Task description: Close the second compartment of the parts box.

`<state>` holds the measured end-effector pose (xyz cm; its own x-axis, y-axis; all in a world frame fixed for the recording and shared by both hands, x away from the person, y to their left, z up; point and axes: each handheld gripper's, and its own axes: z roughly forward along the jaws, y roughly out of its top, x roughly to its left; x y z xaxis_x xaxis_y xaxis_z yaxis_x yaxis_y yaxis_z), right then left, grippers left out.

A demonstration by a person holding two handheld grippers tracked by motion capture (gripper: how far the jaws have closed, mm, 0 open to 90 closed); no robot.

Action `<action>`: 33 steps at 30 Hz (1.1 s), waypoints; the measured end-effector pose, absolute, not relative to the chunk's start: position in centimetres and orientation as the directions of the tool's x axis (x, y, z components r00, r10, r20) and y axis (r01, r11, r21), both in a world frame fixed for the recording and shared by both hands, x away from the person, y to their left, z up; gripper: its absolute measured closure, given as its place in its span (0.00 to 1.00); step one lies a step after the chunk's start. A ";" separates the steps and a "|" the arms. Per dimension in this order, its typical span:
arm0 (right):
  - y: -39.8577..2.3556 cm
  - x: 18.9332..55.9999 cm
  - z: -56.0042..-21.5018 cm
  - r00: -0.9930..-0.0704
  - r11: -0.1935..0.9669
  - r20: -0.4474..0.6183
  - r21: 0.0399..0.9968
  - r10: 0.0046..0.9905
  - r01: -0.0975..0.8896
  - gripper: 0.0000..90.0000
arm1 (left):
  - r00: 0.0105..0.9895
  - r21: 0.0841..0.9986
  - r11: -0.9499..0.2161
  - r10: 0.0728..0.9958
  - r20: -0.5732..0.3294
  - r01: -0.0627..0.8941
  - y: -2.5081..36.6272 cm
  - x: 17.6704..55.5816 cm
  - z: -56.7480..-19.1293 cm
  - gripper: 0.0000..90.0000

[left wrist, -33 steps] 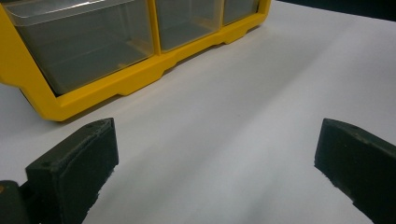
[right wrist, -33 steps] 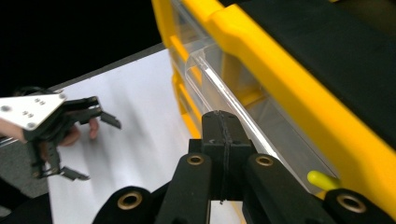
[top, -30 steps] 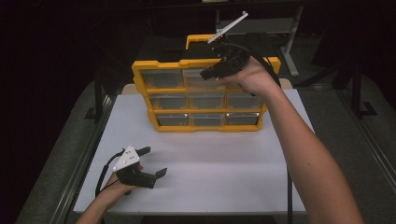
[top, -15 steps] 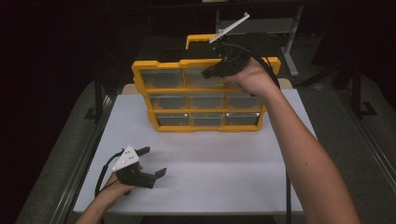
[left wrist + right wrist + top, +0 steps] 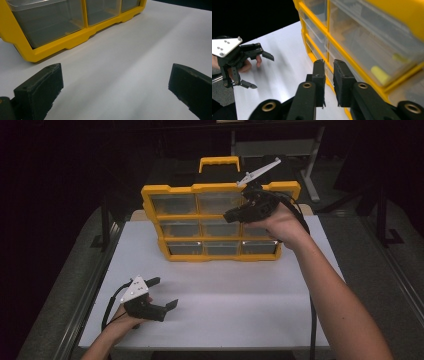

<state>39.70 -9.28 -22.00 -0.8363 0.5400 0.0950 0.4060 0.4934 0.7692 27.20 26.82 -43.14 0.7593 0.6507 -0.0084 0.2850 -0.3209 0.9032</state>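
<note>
White counter (image 5: 240, 290) bears the yellow drawer organizer (image 5: 220, 222) at its far edge; your right gripper (image 5: 231, 216), fingers just parting and apparently empty, fronts its drawers; your left gripper (image 5: 162, 295) rests released nearby.

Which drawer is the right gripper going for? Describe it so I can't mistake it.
On the white table stands a yellow organizer with nine clear drawers. The right gripper, jaws slightly parted, hovers before the upper right drawers; I cannot tell which. The top right drawer holds small yellow pieces.
</note>
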 end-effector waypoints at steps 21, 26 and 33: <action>-11.5 37.2 -27.4 -0.819 0.466 0.095 0.783 0.566 0.413 0.38 | 0.760 0.901 -0.322 0.649 -0.013 0.290 26.7 27.2 -43.3 0.00; -11.7 36.7 -28.9 -0.816 0.463 0.086 0.788 0.571 0.407 0.29 | 0.761 0.901 -0.323 0.649 -0.012 0.290 26.8 27.2 -43.3 0.00; -12.5 36.0 -31.4 -0.797 0.435 0.090 0.799 0.597 0.416 0.15 | 0.761 0.900 -0.325 0.649 -0.013 0.292 26.8 27.2 -43.3 0.00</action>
<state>36.01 -12.46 -31.43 -0.7972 0.5970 0.0897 0.4156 0.4350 0.7988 27.24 26.78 -43.34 0.7609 0.6487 -0.0130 0.2921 -0.3247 0.8996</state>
